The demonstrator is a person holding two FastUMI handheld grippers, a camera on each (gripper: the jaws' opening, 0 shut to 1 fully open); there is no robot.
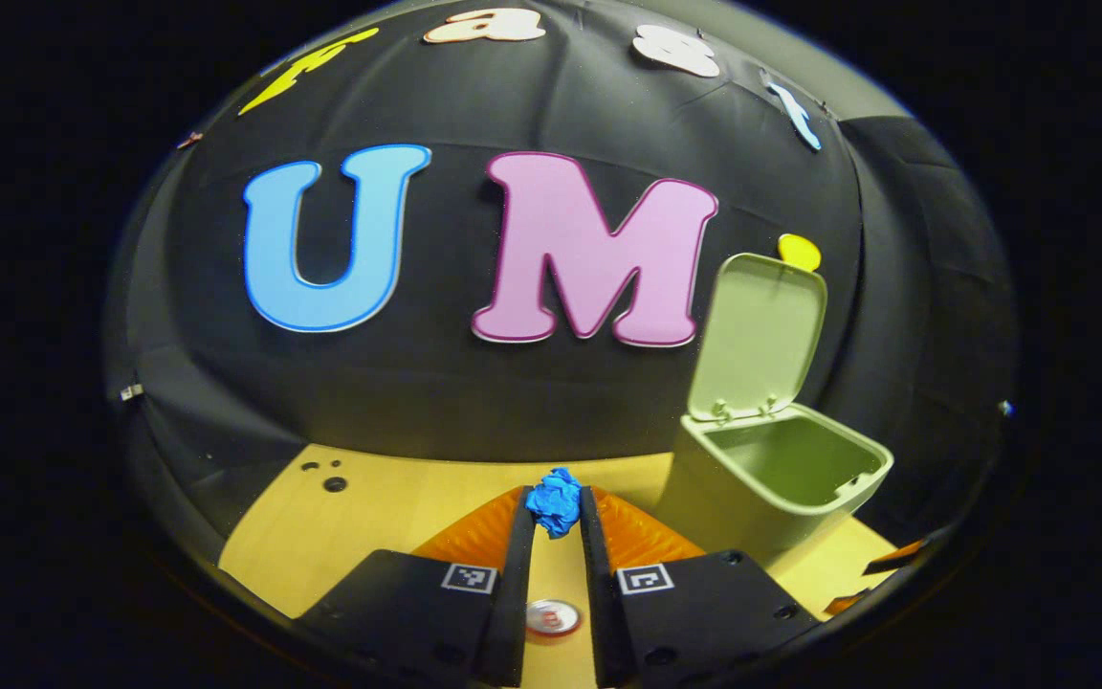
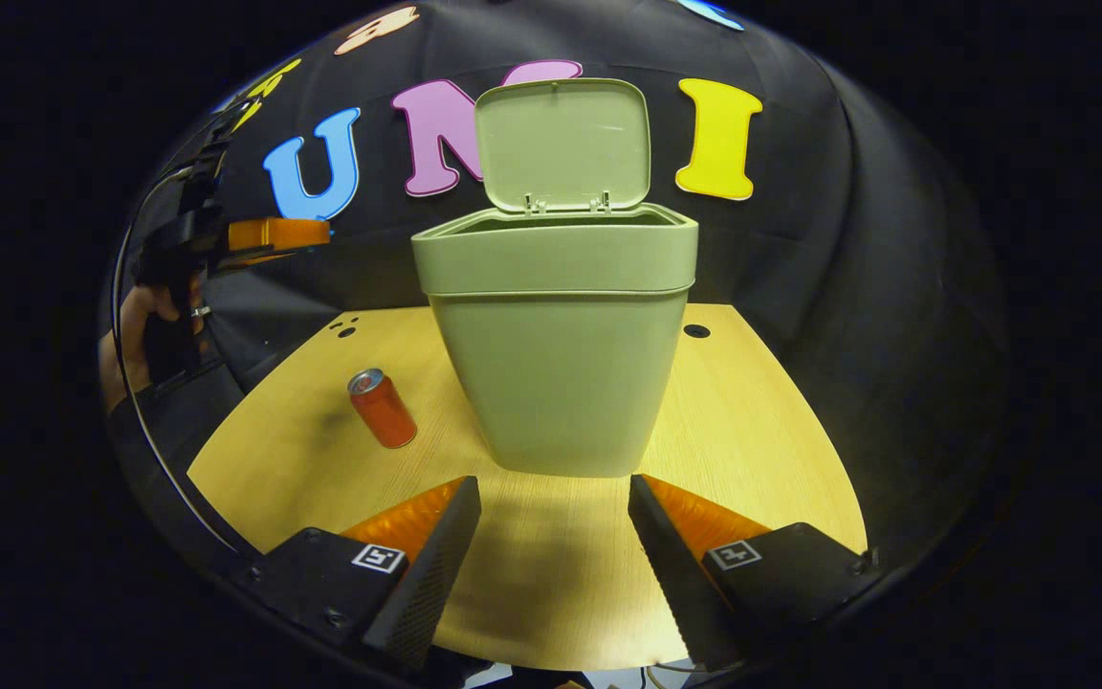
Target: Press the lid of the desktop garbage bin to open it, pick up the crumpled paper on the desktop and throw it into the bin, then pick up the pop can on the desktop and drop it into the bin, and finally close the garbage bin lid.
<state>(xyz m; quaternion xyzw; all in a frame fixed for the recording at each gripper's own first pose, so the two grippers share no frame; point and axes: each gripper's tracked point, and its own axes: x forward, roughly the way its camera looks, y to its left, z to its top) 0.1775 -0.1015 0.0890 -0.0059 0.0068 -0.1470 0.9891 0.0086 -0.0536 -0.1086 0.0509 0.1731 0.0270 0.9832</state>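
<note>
Counting one bin, one can, one paper.

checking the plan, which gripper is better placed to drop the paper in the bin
Left. The left gripper is already shut on the crumpled blue paper, lifted above the pop can, with the open garbage bin just to its right. The right gripper is open and holds nothing.

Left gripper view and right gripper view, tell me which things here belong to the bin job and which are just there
Part of the job:
- garbage bin, lid up
- crumpled paper, held in the left gripper
- pop can, upright on the desktop
- right gripper, open in front of the bin

Just there:
- desktop
- booth's wall
- hand holding the left gripper
</note>
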